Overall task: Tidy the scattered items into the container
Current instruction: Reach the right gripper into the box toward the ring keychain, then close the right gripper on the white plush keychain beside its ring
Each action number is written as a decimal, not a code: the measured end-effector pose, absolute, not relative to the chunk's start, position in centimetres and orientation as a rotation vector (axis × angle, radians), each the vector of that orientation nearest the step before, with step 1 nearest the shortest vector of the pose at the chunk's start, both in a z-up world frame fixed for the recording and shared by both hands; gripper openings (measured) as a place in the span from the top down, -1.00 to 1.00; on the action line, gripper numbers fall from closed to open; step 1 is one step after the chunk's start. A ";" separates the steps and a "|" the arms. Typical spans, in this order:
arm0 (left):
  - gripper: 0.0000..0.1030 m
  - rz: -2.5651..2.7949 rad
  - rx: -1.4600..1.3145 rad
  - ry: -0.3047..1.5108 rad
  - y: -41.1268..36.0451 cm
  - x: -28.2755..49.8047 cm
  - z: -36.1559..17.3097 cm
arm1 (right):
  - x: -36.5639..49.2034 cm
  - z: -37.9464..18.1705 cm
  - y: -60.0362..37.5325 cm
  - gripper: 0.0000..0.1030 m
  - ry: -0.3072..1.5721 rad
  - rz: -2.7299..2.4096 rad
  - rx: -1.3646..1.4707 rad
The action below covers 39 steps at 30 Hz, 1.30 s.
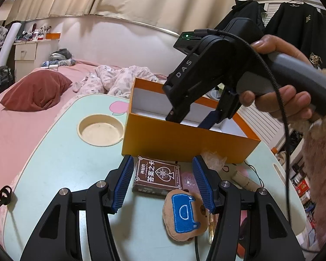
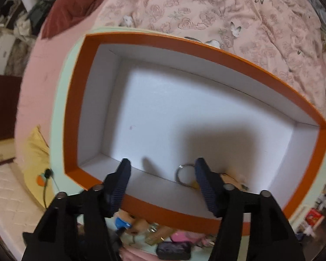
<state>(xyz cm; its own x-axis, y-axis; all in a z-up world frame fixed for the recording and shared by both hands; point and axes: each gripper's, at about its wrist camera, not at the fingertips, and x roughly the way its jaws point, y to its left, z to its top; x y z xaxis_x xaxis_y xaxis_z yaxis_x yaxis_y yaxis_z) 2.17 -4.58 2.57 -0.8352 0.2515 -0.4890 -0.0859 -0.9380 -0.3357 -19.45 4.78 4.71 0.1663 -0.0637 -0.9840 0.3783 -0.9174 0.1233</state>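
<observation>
Nearest in the left wrist view, the left gripper (image 1: 163, 182), black w/ ribbed blue pads, hangs above the table w/ jaws about half open, nothing clamped. Between the pads lies a brown rectangular card box w/ glossy printed lid (image 1: 157, 177), flat on the pale mint laminate lap table (image 1: 60, 163), untouched. Just nearer & right of it: a tan plush round toy w/ stitched blue patch (image 1: 184, 215). A crinkly clear plastic wrapper (image 1: 213, 158) sits right of the card box, by the container's near wall.

Farther on stands the orange cardboard box w/ smooth white lining (image 1: 184, 143), rectangular, open-topped. Left of it is the table's round cream cup recess (image 1: 101, 130).

The right gripper (image 1: 190, 120), held in a hand (image 1: 278, 91), points down into the box from above; jaws stand apart, about half open, gripping nothing. In the right wrist view a thin metal key ring w/ a small tan charm (image 2: 184, 174) lies on the box floor at the near wall, just beside the right pad; can't tell if touching.

Beyond the table: pink bed sheet, a dark red soft cushion (image 1: 35, 91), a crumpled floral quilt (image 1: 117, 80).
</observation>
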 end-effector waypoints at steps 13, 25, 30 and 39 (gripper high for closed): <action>-0.10 2.802 -0.822 -0.485 -4.9 2.0 2.3 | -17.9 1.6 2.1 -0.08 0.469 -1.721 2.226; -0.11 2.794 -0.814 -0.502 -5.4 1.9 2.3 | -17.9 2.3 3.1 0.92 0.514 -1.840 2.157; -0.11 2.753 -0.824 -0.558 -6.1 1.8 2.1 | -18.6 4.1 3.4 0.56 0.448 -1.862 2.085; -0.10 2.523 -0.955 -0.762 -8.3 -0.9 1.2 | -21.0 5.5 6.2 0.03 0.324 -1.815 2.050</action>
<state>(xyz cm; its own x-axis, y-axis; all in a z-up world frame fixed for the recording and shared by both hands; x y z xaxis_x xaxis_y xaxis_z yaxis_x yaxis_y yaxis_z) -0.92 -8.28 1.18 -0.7177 0.4789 -0.5055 -0.1188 -0.7995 -0.5888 -20.96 6.16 5.46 0.1384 -0.0782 -0.9873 0.4152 -0.9005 0.1295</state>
